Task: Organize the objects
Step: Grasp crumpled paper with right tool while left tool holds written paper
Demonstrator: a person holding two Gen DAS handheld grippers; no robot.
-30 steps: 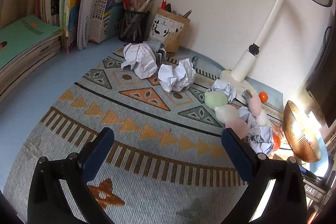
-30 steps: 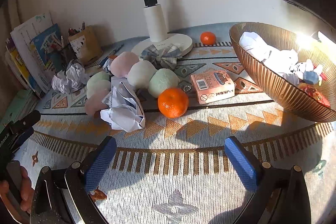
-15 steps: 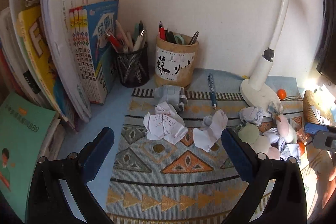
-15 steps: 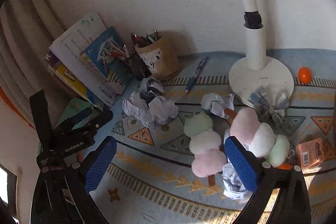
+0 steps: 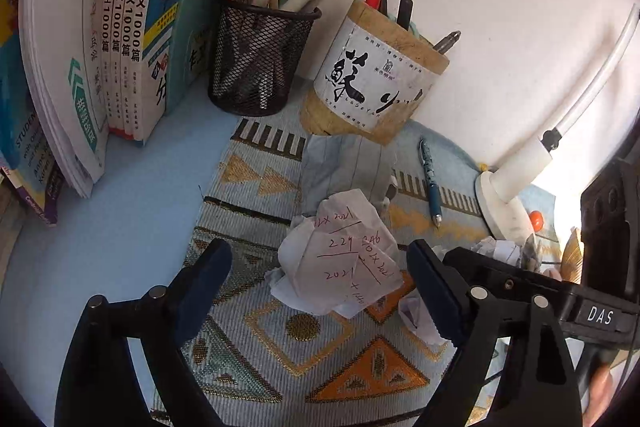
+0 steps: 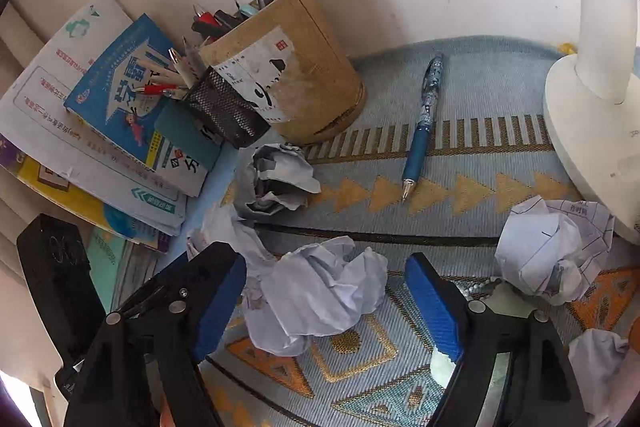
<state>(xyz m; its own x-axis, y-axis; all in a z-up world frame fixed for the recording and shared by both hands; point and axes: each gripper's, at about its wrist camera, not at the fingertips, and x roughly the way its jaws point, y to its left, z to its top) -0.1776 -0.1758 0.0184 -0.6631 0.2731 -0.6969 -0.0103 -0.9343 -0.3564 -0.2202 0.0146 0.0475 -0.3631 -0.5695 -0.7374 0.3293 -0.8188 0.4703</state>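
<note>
Left wrist view: I see my left gripper (image 5: 318, 281) angled down over a woven mat (image 5: 344, 359) patterned with orange and gold triangles.
Left tool: its jaws have just been closing and stand fairly wide; a crumpled white paper ball with red handwritten sums (image 5: 340, 259) sits between them. I see a gap at the left pad; at the right pad I cannot tell whether it touches.
Right wrist view: my right gripper (image 6: 326, 301) hangs over a plain crumpled white paper ball (image 6: 320, 301).
Right tool: its jaws have just been closing too; the ball lies between the blue pads, close against the left one, with a gap at the right one, so nothing is clamped.
Other paper: a greyish crumpled wad (image 6: 278, 179) lies just in front of the holders; a printed crumpled sheet (image 6: 554, 247) lies beside the white lamp base (image 6: 580, 131).
Pen: a blue patterned ballpoint pen (image 6: 424, 119) lies loose on the mat, between the holders and the lamp.
Holders: a black mesh pen cup (image 5: 260, 59) and a tan cylindrical holder with a calligraphy label (image 5: 376, 79) stand against the wall, side by side.
Books: upright paperbacks with blue covers (image 5: 124, 35) stand left of the mesh cup.
Far right: a small orange ball (image 5: 536, 217) shows behind the lamp base.
</note>
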